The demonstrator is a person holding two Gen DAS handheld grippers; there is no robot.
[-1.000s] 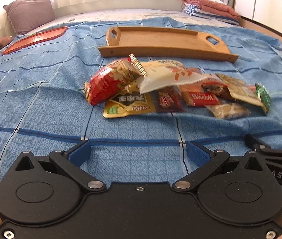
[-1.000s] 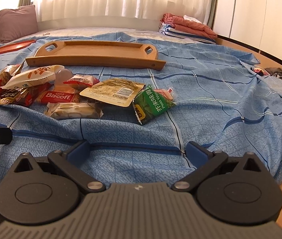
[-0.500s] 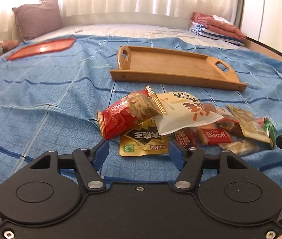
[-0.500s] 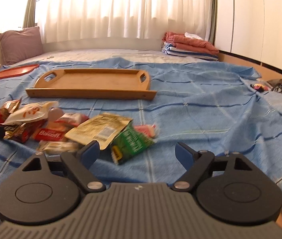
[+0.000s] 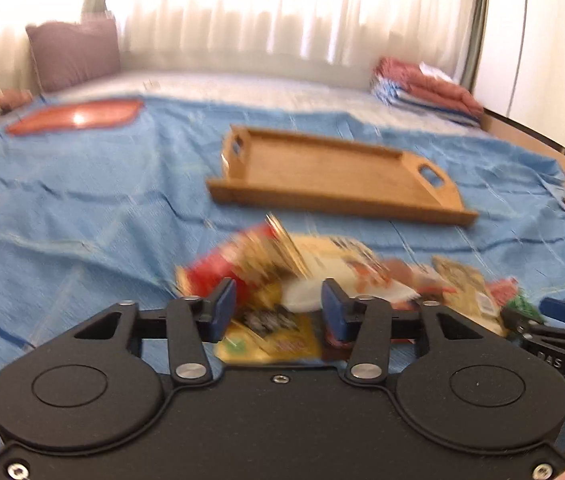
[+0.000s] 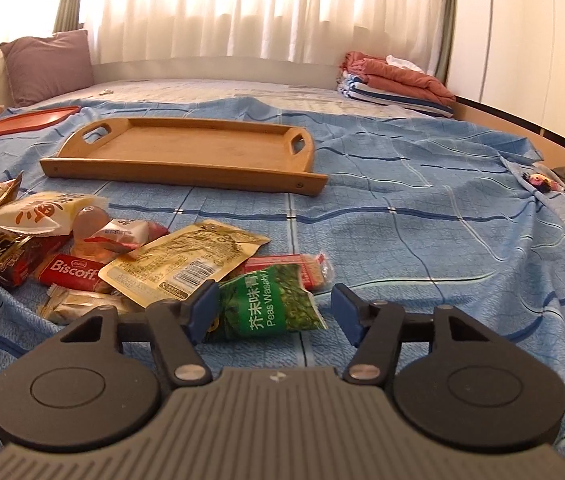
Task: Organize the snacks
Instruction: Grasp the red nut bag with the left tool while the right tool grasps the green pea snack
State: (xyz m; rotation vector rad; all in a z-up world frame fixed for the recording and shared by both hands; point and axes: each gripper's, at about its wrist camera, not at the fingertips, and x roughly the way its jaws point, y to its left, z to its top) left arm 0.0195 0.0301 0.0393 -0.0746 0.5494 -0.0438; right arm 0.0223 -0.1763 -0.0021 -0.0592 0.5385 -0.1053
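A pile of snack packets lies on the blue bedspread in front of an empty wooden tray [image 5: 334, 176] [image 6: 186, 148]. My left gripper [image 5: 278, 312] is open and empty, low over the left end of the pile, near a red packet [image 5: 218, 272], a white packet [image 5: 322, 268] and a yellow packet [image 5: 270, 340]. This view is blurred. My right gripper [image 6: 274, 312] is open and empty, its fingers either side of a green wasabi-peas packet [image 6: 270, 308]. A red Biscoff bar [image 6: 70, 276] and a gold packet [image 6: 186, 260] lie beside it.
A red flat tray [image 6: 22, 122] lies at the far left of the bed. A mauve pillow [image 6: 46, 64] and folded towels [image 6: 394, 80] sit at the back. The right gripper [image 5: 562, 332] shows at the right edge of the left wrist view.
Both grippers have moved forward and down over the snack pile. The left now hangs over the pile's left end, the right straddles the green packet. Both stay open.
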